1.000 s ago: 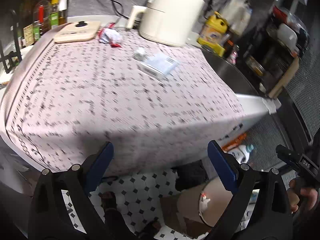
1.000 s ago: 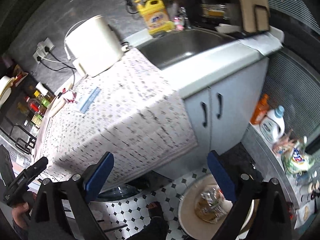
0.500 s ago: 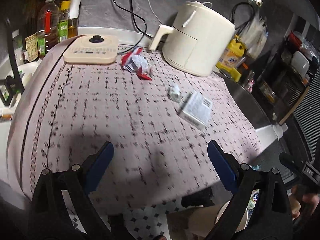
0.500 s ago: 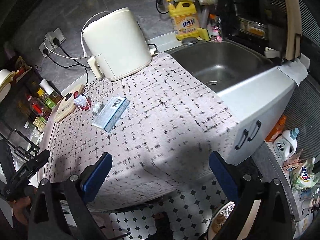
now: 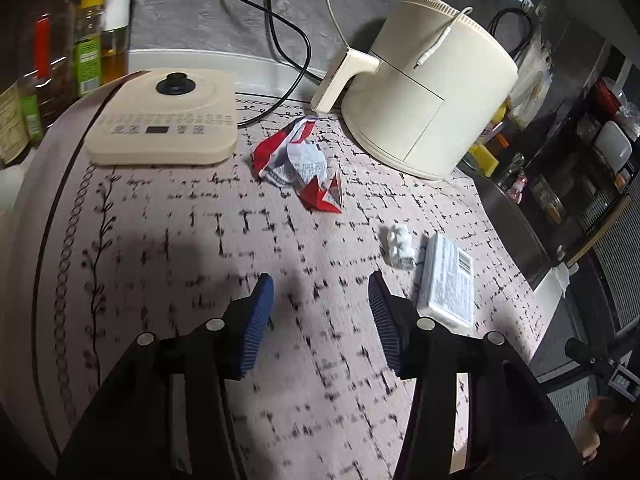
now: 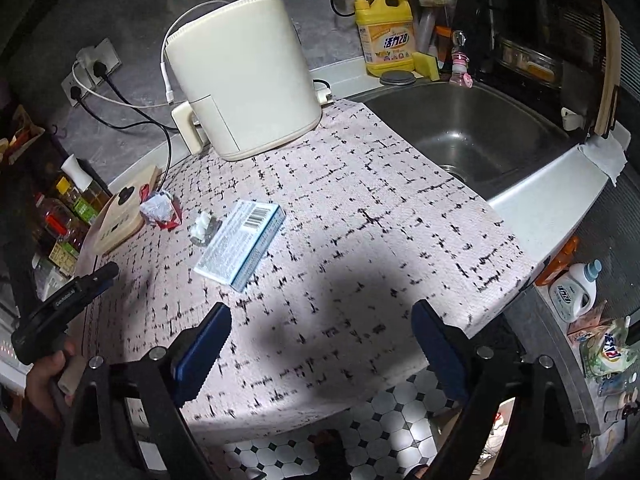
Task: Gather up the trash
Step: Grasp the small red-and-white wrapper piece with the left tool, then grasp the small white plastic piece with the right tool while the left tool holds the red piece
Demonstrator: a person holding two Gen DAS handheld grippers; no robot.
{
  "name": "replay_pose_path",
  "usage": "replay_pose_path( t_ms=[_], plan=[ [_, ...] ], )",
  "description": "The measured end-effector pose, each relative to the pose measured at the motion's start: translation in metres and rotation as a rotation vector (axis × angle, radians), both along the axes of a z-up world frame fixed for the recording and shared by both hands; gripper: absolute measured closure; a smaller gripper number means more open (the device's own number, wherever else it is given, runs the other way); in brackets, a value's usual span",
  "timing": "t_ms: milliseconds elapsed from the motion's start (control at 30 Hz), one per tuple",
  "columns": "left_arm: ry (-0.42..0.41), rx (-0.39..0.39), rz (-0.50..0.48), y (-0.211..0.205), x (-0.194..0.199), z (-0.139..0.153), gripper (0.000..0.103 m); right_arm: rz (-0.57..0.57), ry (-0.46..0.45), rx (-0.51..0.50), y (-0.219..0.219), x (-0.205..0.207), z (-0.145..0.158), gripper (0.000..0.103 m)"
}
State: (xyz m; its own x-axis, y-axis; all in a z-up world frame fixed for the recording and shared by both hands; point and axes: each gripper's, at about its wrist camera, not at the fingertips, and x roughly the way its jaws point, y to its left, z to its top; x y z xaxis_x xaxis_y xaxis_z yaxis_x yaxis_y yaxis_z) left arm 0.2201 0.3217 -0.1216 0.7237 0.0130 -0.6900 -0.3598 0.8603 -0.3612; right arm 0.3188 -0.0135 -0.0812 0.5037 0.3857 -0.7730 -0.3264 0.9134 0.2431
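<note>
A crumpled red and white wrapper [image 5: 300, 166] lies on the patterned counter mat beyond my left gripper [image 5: 320, 300], which is open and empty over the mat. A small white plastic piece [image 5: 398, 244] and a flat white and blue box [image 5: 446, 282] lie to its right. In the right wrist view the box [image 6: 240, 246], the white piece [image 6: 202, 226] and the wrapper [image 6: 160, 210] lie left of centre. My right gripper [image 6: 320, 344] is open and empty above the mat's front edge.
A cream air fryer [image 5: 424, 84] stands at the back, a flat cream appliance [image 5: 164, 122] at back left beside oil bottles [image 5: 88, 40]. A steel sink [image 6: 476, 136] lies right of the mat. Tiled floor [image 6: 384, 424] and a detergent bottle [image 6: 574, 292] lie below.
Both grippers have risen and moved forward over the counter. The trash now lies closer to the left gripper, whose jaws have narrowed. The floor bin has left both views.
</note>
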Motion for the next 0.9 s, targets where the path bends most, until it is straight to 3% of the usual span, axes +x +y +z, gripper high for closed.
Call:
replay_pose_path(
  t_ms=[300, 533, 600, 700, 900],
  plan=[
    [0.003, 0.002, -0.077, 0.024, 0.056, -0.008, 0.060, -0.073, -0.012, 0.002, 0.024, 0.013, 0.005, 0.017],
    [0.027, 0.016, -0.078, 0.038, 0.095, -0.021, 0.065, -0.115, -0.017, -0.019, 0.035, 0.018, 0.009, 0.017],
    [0.034, 0.009, -0.079, 0.040, 0.102, -0.025, 0.072, -0.120, -0.014, -0.025, 0.039, 0.019, 0.008, 0.017],
    [0.043, -0.002, -0.082, 0.044, 0.108, -0.032, 0.100, -0.119, -0.010, -0.034, 0.048, 0.022, 0.007, 0.017],
    [0.021, -0.015, -0.100, 0.046, 0.091, -0.026, 0.100, -0.066, -0.010, -0.035, 0.078, 0.028, 0.006, 0.017]
  ],
)
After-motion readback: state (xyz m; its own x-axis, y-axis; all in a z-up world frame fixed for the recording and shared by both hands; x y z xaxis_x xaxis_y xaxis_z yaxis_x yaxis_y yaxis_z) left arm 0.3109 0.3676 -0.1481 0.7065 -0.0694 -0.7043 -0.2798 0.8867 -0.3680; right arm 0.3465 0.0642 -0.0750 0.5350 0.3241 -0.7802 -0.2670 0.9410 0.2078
